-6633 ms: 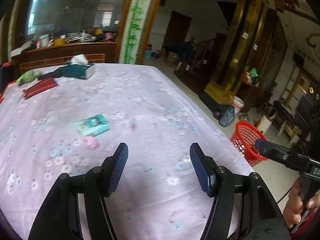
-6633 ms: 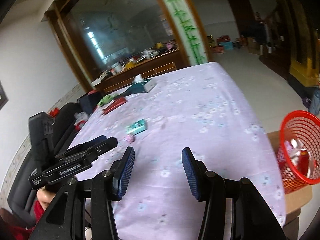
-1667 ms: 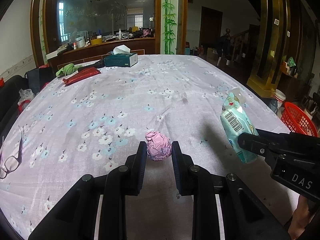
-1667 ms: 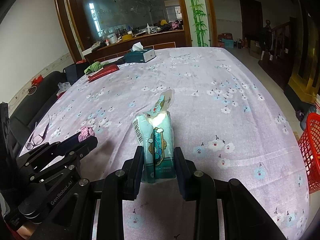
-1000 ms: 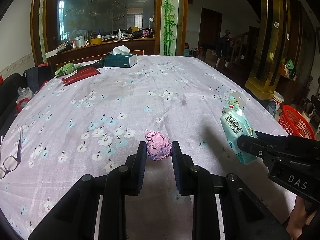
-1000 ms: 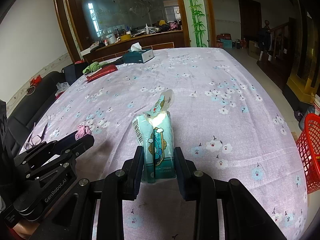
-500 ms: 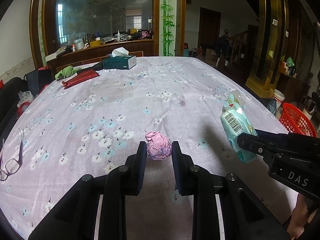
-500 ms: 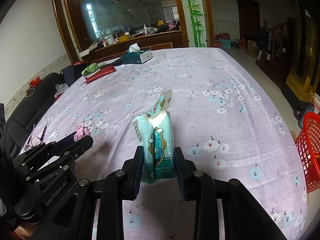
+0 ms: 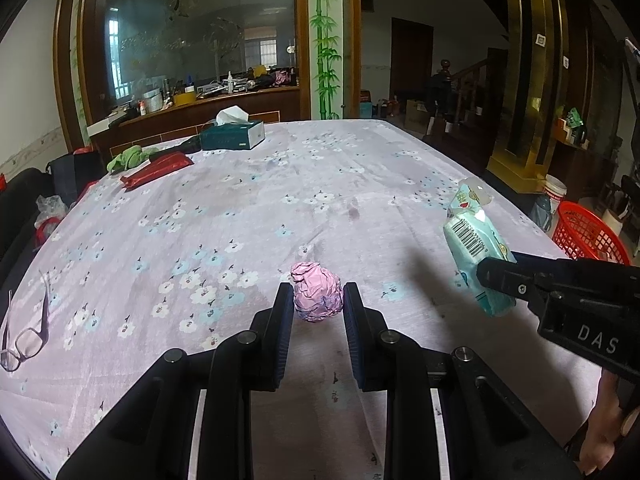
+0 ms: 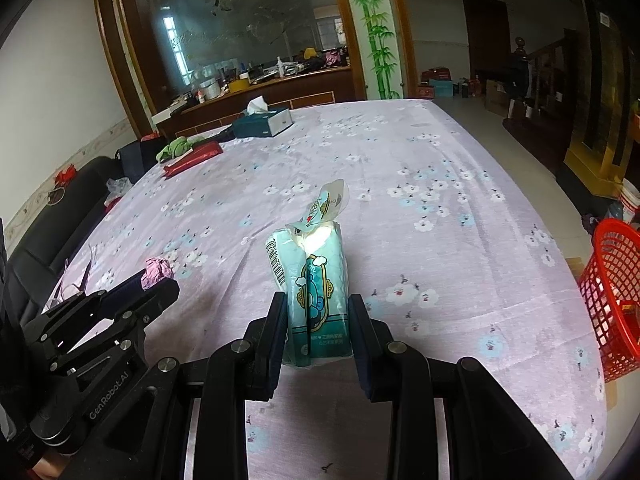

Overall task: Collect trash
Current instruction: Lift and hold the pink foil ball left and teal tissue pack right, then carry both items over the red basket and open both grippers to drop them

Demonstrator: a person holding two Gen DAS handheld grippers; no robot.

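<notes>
The left gripper (image 9: 316,304) pinches a crumpled pink paper ball (image 9: 317,297) between its dark blue pads, above the lilac flower-printed tablecloth (image 9: 248,216). The right gripper (image 10: 317,328) clamps a teal plastic tissue packet (image 10: 314,292), its torn flap standing up. A red mesh plastic basket (image 10: 614,292) stands off the table's right edge. Far back lie spectacles (image 9: 24,340), a red pouch (image 9: 156,174) and a dark green tissue box (image 9: 234,136).

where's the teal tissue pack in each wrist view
Left wrist view: the teal tissue pack is at the right edge, tilted, clamped in the right gripper above the table.
Right wrist view: the same pack stands at centre, upright between that gripper's fingers.
Shared landmark: the red basket, off the table's right side in both.
</notes>
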